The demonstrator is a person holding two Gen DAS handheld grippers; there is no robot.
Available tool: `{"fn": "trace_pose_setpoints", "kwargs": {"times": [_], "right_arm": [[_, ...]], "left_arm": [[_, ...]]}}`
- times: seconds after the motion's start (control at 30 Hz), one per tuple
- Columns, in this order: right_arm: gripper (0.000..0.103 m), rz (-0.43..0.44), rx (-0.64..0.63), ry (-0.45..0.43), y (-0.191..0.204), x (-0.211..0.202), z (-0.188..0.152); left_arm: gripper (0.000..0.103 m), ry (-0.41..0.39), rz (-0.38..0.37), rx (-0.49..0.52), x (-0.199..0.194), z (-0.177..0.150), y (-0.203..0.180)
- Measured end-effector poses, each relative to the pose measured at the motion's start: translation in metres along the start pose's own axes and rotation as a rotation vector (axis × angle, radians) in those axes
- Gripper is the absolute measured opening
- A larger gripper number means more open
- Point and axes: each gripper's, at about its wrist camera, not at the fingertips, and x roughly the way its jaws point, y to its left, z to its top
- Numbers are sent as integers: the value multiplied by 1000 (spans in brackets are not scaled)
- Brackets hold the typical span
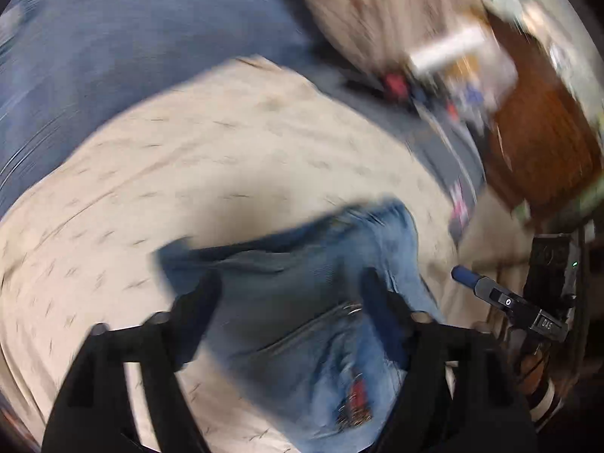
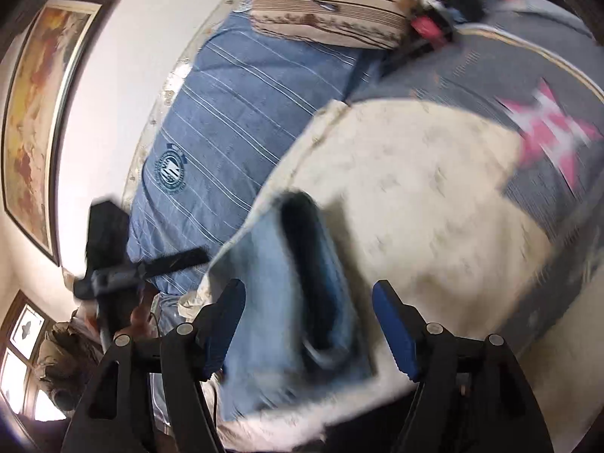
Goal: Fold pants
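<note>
a: so where are the jeans (image 1: pixel 302 302)?

b: lying on the cream blanket (image 1: pixel 234 158) on the bed, partly folded, waistband toward the near edge.

a: and the left tool (image 1: pixel 290 283)?

b: fingers spread apart above the denim, one on each side of it, pressing on nothing. the picture is blurred.

a: the right tool (image 2: pixel 307 298)?

b: also apart. its blue pads (image 2: pixel 392 324) stand on either side of a folded edge of the jeans without touching it.

a: anything else around?

b: a blue striped cover (image 2: pixel 234 120) to the left, a striped pillow (image 2: pixel 332 3) at the far end.
</note>
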Motion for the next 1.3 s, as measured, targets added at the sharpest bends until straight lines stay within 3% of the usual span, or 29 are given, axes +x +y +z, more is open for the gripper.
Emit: {"fn": "trace_pose_setpoints", "kwargs": {"times": [0.1, 0.2, 0.23, 0.27, 0.3, 0.37, 0.43, 0.5, 0.57, 0.67, 0.77, 0.87, 0.93, 1.0, 1.07, 1.1, 1.2, 1.3], "right_arm": [[82, -43, -98, 52, 13, 44, 21], [79, -63, -111, 117, 14, 92, 35], [70, -41, -131, 145, 18, 104, 39], [39, -44, -163, 156, 28, 105, 38], [23, -20, -228, 161, 41, 105, 40], [23, -48, -344, 127, 58, 98, 43], [23, -186, -423, 153, 51, 112, 43], [36, -275, -418, 219, 25, 132, 37], [39, -240, -365, 206, 18, 130, 39], [55, -228, -322, 196, 19, 116, 41], [55, -184, -312, 150, 34, 83, 38], [55, -78, -392, 105, 59, 48, 22], [55, -55, -488, 87, 73, 35, -1], [54, -86, -551, 123, 70, 39, -17], [51, -240, -590, 229, 50, 68, -41], [51, -276, -613, 238, 44, 74, -48], [52, -283, -632, 207, 50, 69, -51], [53, -200, -543, 194, 57, 55, -32]], "left_arm": [[84, -18, -12, -203, -1, -21, 41], [84, 84, -101, -396, 34, -45, 69], [81, 114, -114, -432, 44, -49, 71], [75, 132, -122, -466, 53, -50, 72], [60, 120, -130, -471, 52, -48, 70], [60, 65, -99, -457, 49, -41, 63], [74, 38, -12, -415, 58, -36, 55], [85, 62, 42, -422, 83, -38, 53], [88, 43, 44, -462, 83, -40, 57], [88, 67, -3, -518, 72, -48, 70], [86, 45, -21, -578, 45, -63, 78], [86, 17, -87, -586, 20, -87, 72], [86, 10, -132, -578, 12, -106, 59], [86, 28, -147, -543, 17, -124, 40], [88, 55, -56, -475, 35, -134, 19], [92, 52, -18, -442, 43, -139, 13], [96, 37, -11, -460, 44, -142, 15], [93, 29, -30, -482, 28, -134, 23]]}}
